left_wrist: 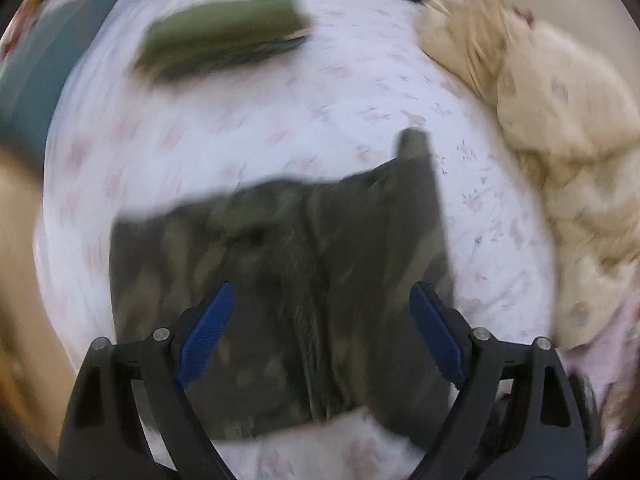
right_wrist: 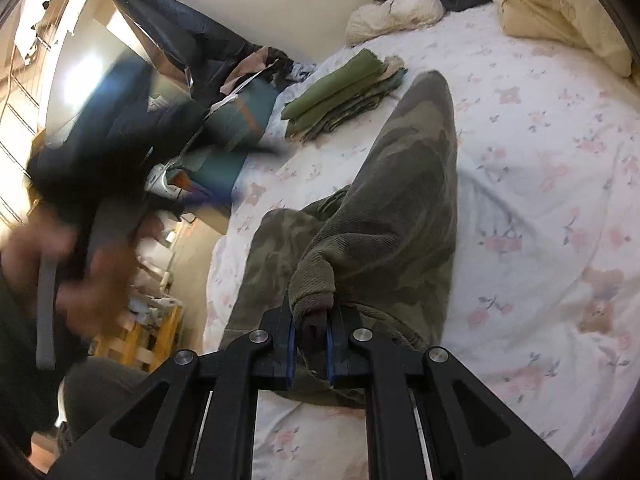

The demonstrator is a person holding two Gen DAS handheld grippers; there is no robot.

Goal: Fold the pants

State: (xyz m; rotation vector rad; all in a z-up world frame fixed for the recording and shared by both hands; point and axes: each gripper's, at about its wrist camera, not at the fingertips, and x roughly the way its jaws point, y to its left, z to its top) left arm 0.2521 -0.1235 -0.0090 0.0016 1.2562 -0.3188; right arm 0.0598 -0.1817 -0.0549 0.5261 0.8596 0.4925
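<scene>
Camouflage pants [right_wrist: 392,208] lie on a white flowered bed sheet [right_wrist: 540,160], one leg stretching away toward the far side. My right gripper [right_wrist: 311,344] is shut on a bunched ribbed edge of the pants, lifted off the sheet. In the blurred left wrist view the same pants [left_wrist: 280,264] lie spread below my left gripper [left_wrist: 320,320], which hovers over them wide open with nothing between its blue pads [left_wrist: 206,336]. A person's hand [right_wrist: 80,264] holding the left gripper shows blurred at the left of the right wrist view.
A stack of folded green clothes [right_wrist: 344,92] [left_wrist: 224,36] rests on the sheet's far side. A cream quilt [left_wrist: 560,152] bunches along one edge of the bed. Bags and clutter [right_wrist: 208,92] sit beside the bed, with a wooden rack [right_wrist: 148,340] below.
</scene>
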